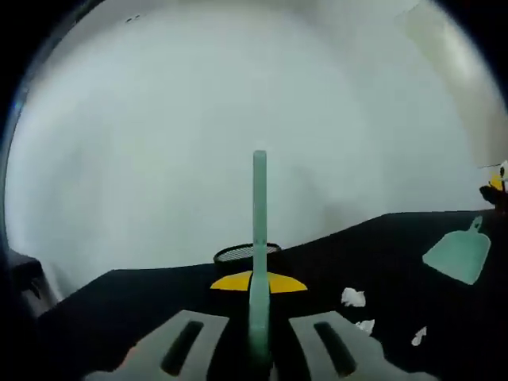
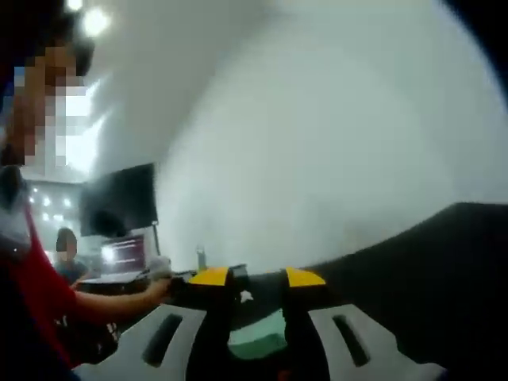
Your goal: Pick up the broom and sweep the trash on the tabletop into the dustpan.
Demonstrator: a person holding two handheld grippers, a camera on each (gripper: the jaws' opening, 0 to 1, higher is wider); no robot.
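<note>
A pale green broom handle (image 1: 259,222) stands upright between the jaws of my left gripper (image 1: 258,283), which is shut on it; the bristles are hidden below. The pale green dustpan (image 1: 459,255) lies on the black tabletop (image 1: 381,262) at the right, handle pointing up and right. My right gripper (image 1: 495,189) shows at that handle's end. In the right gripper view a pale green piece, the dustpan's handle (image 2: 258,337), fills the gap between the jaws of my right gripper (image 2: 258,278), which is shut on it. Three white paper scraps (image 1: 353,298) lie between the broom and the dustpan.
A dark round mesh-topped object (image 1: 246,252) sits on the table just behind the broom handle. A pale wall rises past the table's far edge. In the right gripper view a person's red sleeve (image 2: 48,294) and hand are at the left, with a dark screen (image 2: 119,198) behind.
</note>
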